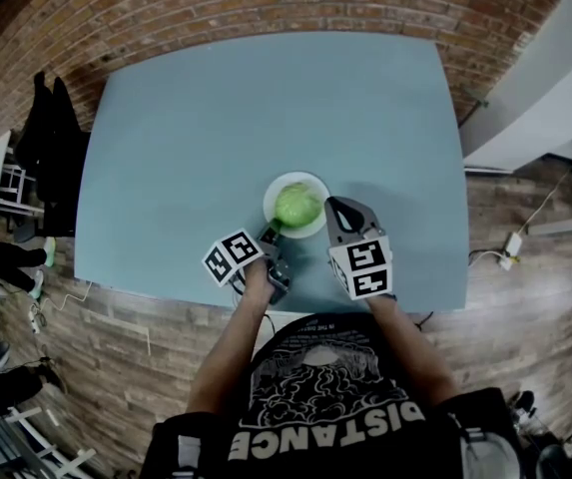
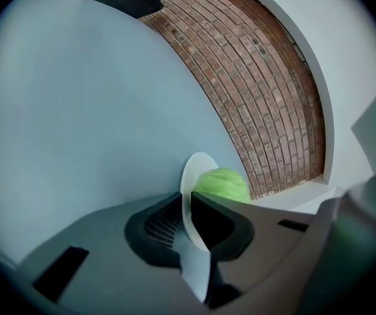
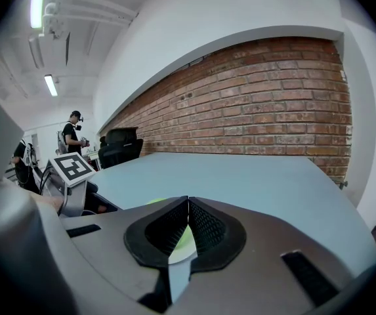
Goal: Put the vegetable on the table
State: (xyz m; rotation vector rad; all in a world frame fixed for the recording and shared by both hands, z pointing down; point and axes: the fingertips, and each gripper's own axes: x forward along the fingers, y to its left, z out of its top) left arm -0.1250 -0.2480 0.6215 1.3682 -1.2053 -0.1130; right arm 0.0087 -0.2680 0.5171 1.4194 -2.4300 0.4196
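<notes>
Head view: a round white plate (image 1: 305, 178) lies on the smooth blue-grey table (image 1: 216, 118), with a ruffled green ball of vegetable (image 1: 297, 205) at its middle. The left gripper (image 1: 271, 235) meets the plate's near-left rim. The right gripper (image 1: 334, 205) sits just beside its right rim.

Left gripper view: the left gripper's (image 2: 189, 209) ribbed black jaws clamp the thin plate (image 2: 197, 172) edge-on, the vegetable (image 2: 222, 184) just beyond.

Right gripper view: the right gripper's (image 3: 188, 202) ribbed jaws meet at the tips. A sliver of plate (image 3: 176, 256) and vegetable (image 3: 183, 237) shows through the slit.

Round pale-green cabbage (image 1: 297, 205), sitting on white plate (image 1: 296, 177), near front edge of blue-grey table (image 1: 216, 118)
</notes>
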